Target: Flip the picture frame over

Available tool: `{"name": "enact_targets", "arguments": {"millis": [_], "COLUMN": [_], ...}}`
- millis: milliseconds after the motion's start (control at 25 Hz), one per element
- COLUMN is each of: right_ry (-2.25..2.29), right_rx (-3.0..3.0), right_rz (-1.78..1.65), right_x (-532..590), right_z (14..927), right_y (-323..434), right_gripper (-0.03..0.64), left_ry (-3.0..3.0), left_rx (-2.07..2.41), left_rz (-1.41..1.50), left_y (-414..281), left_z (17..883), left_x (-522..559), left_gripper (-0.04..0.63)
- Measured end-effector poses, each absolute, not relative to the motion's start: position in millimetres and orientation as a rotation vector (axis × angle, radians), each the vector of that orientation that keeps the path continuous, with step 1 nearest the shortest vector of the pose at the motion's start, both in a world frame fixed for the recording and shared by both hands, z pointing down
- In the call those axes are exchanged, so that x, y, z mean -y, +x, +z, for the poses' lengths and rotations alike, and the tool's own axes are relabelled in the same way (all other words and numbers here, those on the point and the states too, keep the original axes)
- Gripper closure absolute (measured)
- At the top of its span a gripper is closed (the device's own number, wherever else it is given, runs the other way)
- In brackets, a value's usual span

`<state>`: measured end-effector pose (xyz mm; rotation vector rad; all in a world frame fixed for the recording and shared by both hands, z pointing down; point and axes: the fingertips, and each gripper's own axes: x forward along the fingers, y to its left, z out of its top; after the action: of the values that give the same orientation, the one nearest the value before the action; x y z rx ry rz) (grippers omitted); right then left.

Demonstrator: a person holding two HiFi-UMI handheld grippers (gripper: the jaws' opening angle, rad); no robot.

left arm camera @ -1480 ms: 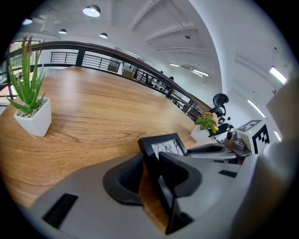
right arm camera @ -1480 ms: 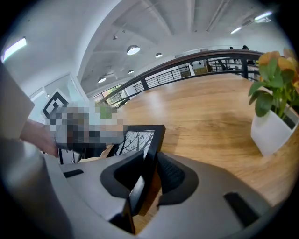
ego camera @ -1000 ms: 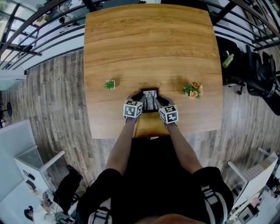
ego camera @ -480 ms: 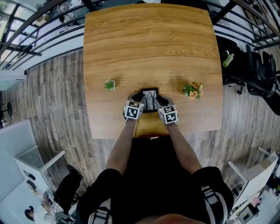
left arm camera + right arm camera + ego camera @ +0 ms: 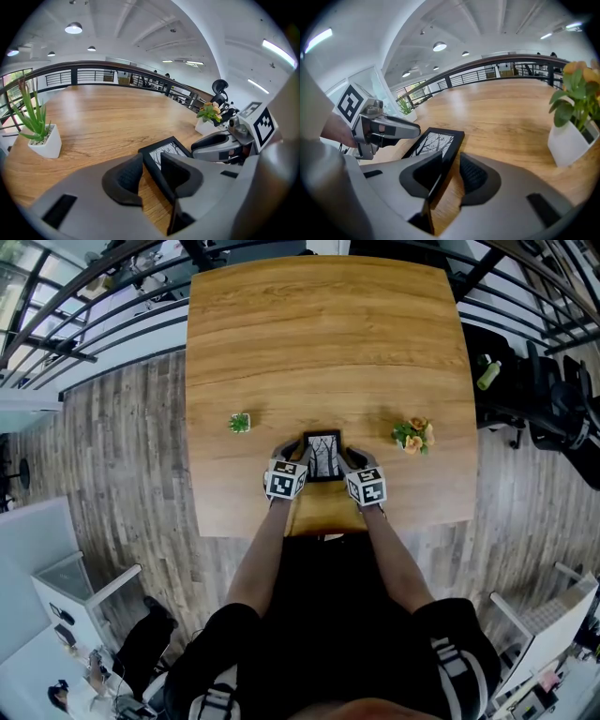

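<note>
both side edges of picture frame (image 5: 323,456) sit between loose jaws — left gripper (image 5: 300,450) narrow, right gripper (image 5: 349,455) just widening; table (image 5: 319,343) edge near.

Wooden table (image 5: 323,334) on grey plank floor (image 5: 122,446), black railing (image 5: 89,76) behind.

Left gripper (image 5: 150,165) jaws stand apart astride the picture frame (image 5: 166,147) edge on the table (image 5: 93,117).

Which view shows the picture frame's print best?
Right gripper view: the picture frame lies face up, its bare-tree print clear. Left gripper view shows one corner behind a jaw; head view shows it whole but tiny.
</note>
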<state>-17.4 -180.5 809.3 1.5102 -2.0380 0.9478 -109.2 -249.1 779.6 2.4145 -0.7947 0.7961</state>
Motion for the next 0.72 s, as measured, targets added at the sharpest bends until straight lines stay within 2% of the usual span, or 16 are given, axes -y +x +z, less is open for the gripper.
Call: {"name": "enact_targets", "arguments": {"millis": [120,200,240,400,720], "right_ry": [1.509,1.502,1.496,1.467,1.402], "right_rx": [2.056,2.071,2.08,2.115,2.164], "right_rz": [0.932,0.911,0.901,0.869,0.739], "right_x": [179,177,176,177,177], "right_z": [804,799,796,788,769], "right_y": [-17,-16,-16,-18,-18], "right_gripper": [0.515,0.597,0.611,0.611,0.611], "left_ry": [2.429,2.443,2.449,2.447,2.416], "left_rx": [0.817,0.829,0.839,0.895,0.981], "left_rz": [0.791,0.787,0.783,0.771,0.716], "left_y": [-116,-118,-120,-129,-137], "left_z": [767,759,755,747,728], "left_x": [247,244,243,241,224], "left_gripper": [0.46,0.462,0.462,0.521,0.558]}}
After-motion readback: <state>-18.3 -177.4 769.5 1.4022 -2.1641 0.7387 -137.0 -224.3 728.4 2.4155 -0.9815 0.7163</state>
